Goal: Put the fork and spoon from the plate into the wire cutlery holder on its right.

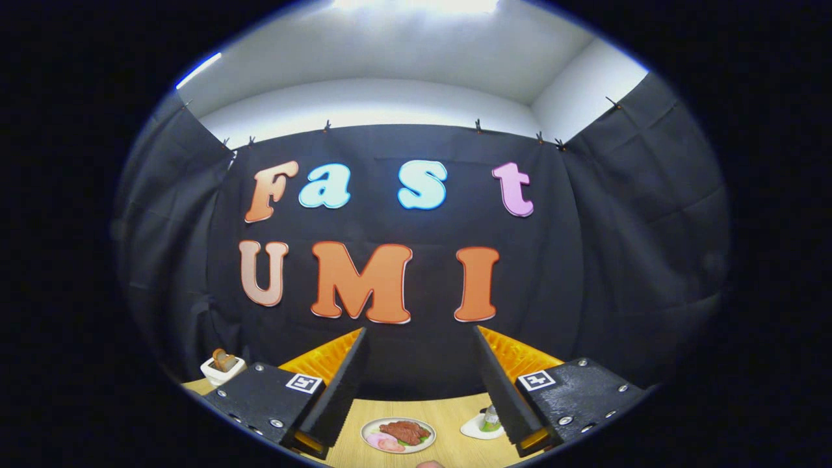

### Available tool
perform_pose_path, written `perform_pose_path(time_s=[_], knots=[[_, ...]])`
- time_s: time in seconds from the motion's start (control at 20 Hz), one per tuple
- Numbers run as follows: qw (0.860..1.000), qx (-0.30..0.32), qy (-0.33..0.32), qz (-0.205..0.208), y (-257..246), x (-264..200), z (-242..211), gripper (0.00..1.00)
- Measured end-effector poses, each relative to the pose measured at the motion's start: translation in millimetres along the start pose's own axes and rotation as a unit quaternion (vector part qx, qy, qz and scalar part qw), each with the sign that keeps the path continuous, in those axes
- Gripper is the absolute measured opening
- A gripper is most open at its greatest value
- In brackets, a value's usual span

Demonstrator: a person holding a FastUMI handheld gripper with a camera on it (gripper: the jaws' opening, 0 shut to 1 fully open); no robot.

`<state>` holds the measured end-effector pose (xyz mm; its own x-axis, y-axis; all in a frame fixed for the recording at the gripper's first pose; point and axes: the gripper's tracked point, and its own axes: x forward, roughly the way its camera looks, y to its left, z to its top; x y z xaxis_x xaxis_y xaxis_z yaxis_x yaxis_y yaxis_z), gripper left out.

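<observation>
The gripper [419, 383] has 2 long, flat fingers [341, 390] that stand wide apart. Each sits on a dark, boxy block with small shiny screws. Each block has 1 square black-and-white tag on top. Orange ridged parts sit behind them.

A staged booth, seemingly: black cloth [416, 338] is hanging clipped around a wooden table [448, 409], white walls [364, 101] showing above.

Black cloth walls [617, 260] rise from a wooden table [448, 409] under a bright ceiling light [416, 5].
</observation>
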<state>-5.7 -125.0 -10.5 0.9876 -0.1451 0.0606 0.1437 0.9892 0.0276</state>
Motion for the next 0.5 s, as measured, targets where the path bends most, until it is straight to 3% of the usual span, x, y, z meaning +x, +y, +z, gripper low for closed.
perform_pose_path(time_s=[0.15, 0.5], knots=[[0.999, -0.021, -0.043, 0.007, 10, -1, 24, 0.96], [0.998, -0.026, -0.039, 0.035, 33, -4, 23, 0.98]])
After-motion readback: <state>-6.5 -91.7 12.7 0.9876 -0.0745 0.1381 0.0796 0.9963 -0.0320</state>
